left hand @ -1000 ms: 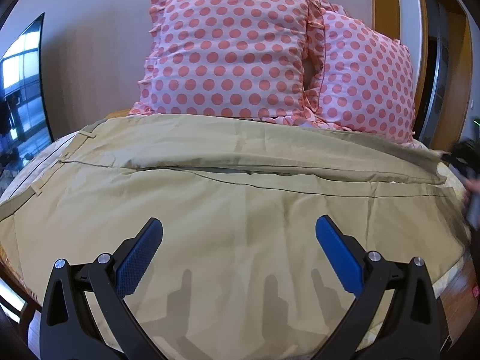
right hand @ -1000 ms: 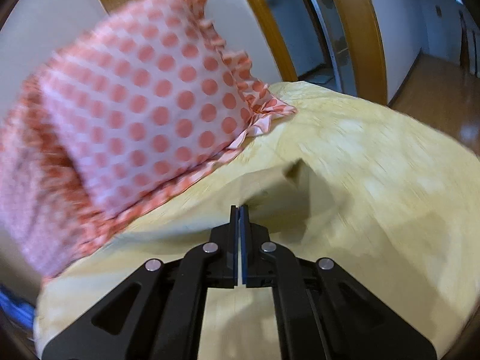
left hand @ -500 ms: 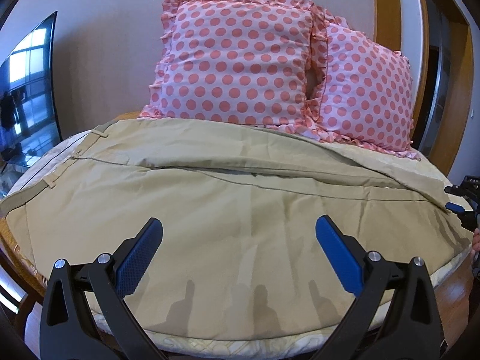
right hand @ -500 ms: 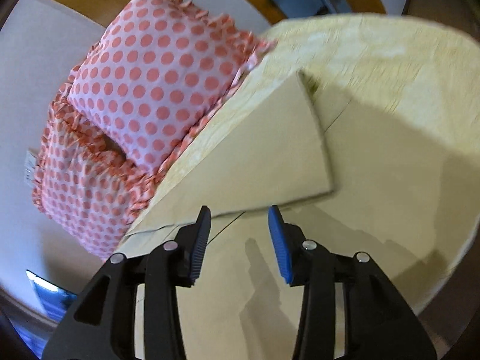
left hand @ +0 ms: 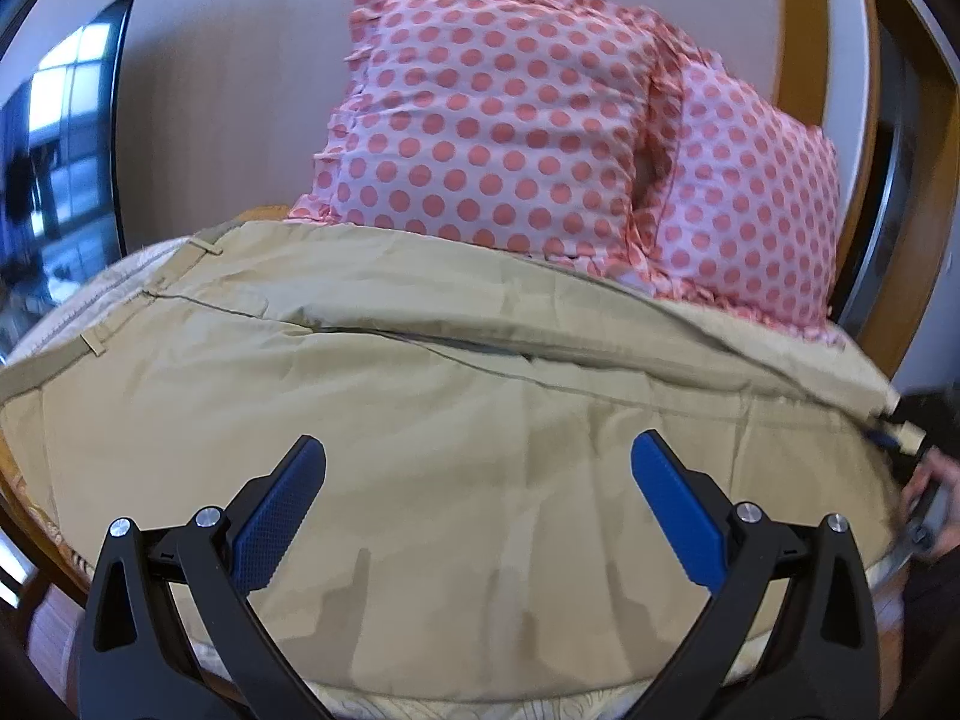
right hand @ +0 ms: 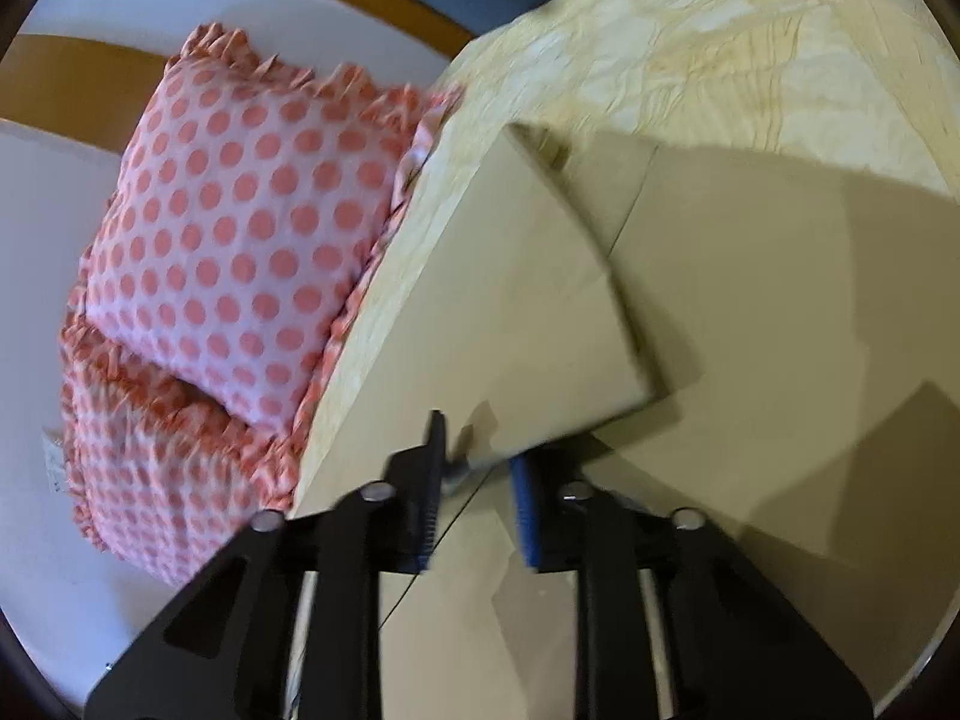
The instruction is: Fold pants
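Khaki pants (left hand: 420, 420) lie spread across the bed, waistband with belt loops at the left, legs running right. My left gripper (left hand: 477, 510) is open and empty above the near leg. In the right wrist view the far leg's cuff end (right hand: 528, 300) lies over the near leg (right hand: 780, 330). My right gripper (right hand: 477, 480) is open, its jaws on either side of the cuff's near edge. It shows blurred at the right edge of the left wrist view (left hand: 900, 438).
Two pink polka-dot pillows (left hand: 498, 126) (left hand: 756, 204) lean against the wall behind the pants. A yellow bedspread (right hand: 750, 48) covers the bed. A dark screen (left hand: 54, 180) stands at the left. A wooden door frame (left hand: 924, 240) is at the right.
My right gripper opened from shut a second ago and has since moved in around the cuff edge. My left gripper stayed open and shifted slightly closer to the pants.
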Demonstrator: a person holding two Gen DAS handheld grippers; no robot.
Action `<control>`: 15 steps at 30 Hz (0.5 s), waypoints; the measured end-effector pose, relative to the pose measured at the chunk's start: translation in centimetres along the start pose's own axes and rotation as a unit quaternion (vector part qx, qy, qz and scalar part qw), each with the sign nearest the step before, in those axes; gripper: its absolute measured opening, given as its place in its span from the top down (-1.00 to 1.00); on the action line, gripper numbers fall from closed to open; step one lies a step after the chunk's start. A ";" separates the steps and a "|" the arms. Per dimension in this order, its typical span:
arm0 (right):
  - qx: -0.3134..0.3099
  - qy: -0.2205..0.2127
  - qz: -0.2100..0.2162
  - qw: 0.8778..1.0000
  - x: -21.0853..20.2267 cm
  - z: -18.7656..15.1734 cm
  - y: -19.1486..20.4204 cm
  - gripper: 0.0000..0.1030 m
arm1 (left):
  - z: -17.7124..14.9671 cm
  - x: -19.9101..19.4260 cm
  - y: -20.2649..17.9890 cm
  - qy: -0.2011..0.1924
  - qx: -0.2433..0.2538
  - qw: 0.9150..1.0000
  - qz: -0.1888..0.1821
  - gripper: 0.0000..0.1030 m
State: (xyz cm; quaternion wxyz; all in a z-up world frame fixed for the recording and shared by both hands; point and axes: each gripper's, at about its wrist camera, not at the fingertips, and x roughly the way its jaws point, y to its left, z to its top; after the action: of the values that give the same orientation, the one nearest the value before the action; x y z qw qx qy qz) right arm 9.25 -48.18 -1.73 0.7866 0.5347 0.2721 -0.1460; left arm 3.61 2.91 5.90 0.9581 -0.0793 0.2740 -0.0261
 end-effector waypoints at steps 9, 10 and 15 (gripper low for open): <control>-0.057 -0.077 0.097 0.991 -8.2 -0.8 -2.0 0.97 | 4.2 0.9 4.9 -0.008 -0.083 0.995 -0.055 -0.97; -0.064 -0.086 0.101 0.989 -9.6 -1.3 -2.4 0.97 | 5.2 1.8 5.4 0.003 -0.086 0.995 -0.050 -0.97; -0.069 -0.086 0.104 0.988 -11.5 -2.5 -3.6 0.97 | 9.0 8.2 8.3 0.078 -0.134 0.987 -0.046 -0.97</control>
State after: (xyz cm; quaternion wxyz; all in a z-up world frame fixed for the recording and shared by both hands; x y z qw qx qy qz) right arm -2.61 -48.01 1.52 0.8533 0.4896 0.1556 -0.0894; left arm 15.41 11.61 7.76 0.9126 -0.2167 0.3446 -0.0389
